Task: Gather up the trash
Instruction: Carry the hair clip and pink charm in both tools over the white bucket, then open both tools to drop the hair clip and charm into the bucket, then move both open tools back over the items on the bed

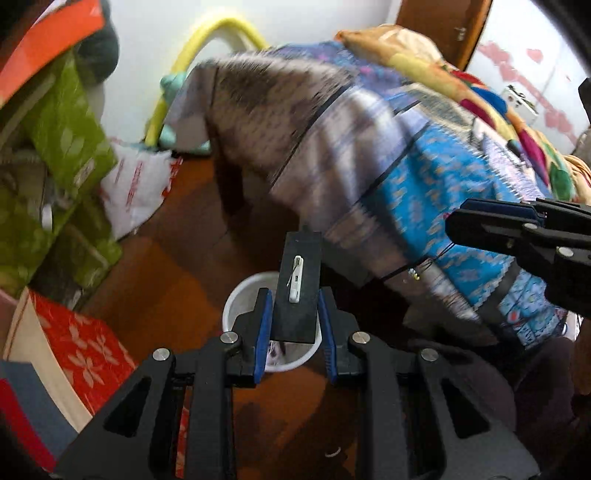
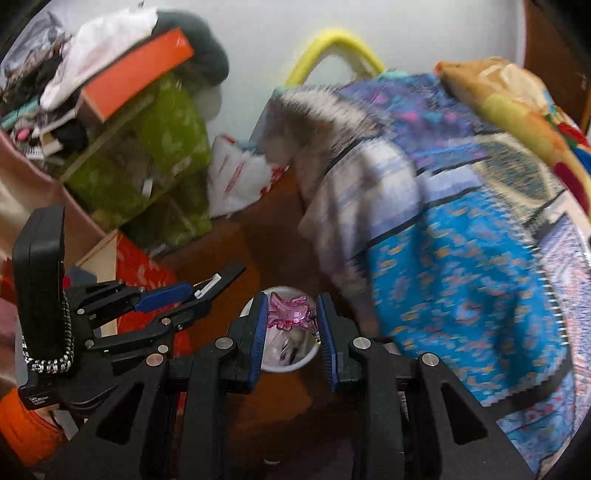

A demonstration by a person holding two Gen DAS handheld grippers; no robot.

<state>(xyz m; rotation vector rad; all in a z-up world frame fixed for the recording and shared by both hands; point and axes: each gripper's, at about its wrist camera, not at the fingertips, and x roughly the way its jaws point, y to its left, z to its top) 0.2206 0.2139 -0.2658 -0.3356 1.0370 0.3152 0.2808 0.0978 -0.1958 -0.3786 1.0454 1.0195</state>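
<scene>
My left gripper (image 1: 295, 312) is shut on a flat black card (image 1: 299, 284) with a small white clip on it, held above a white trash bin (image 1: 236, 306) on the brown floor. The card also shows in the right wrist view (image 2: 221, 277), with the left gripper (image 2: 184, 295) at the left. My right gripper (image 2: 291, 317) is shut on a pink translucent plastic piece (image 2: 290, 314), also above the white bin (image 2: 295, 363). The right gripper shows at the right edge of the left wrist view (image 1: 458, 221), side-on.
A bed with blue patterned blankets (image 1: 424, 177) fills the right side. Green boxes (image 1: 70, 133), an orange box (image 2: 136, 74), a red floral box (image 1: 85, 347) and a white plastic bag (image 1: 136, 184) are stacked at the left. A yellow hoop (image 1: 207, 33) leans on the back wall.
</scene>
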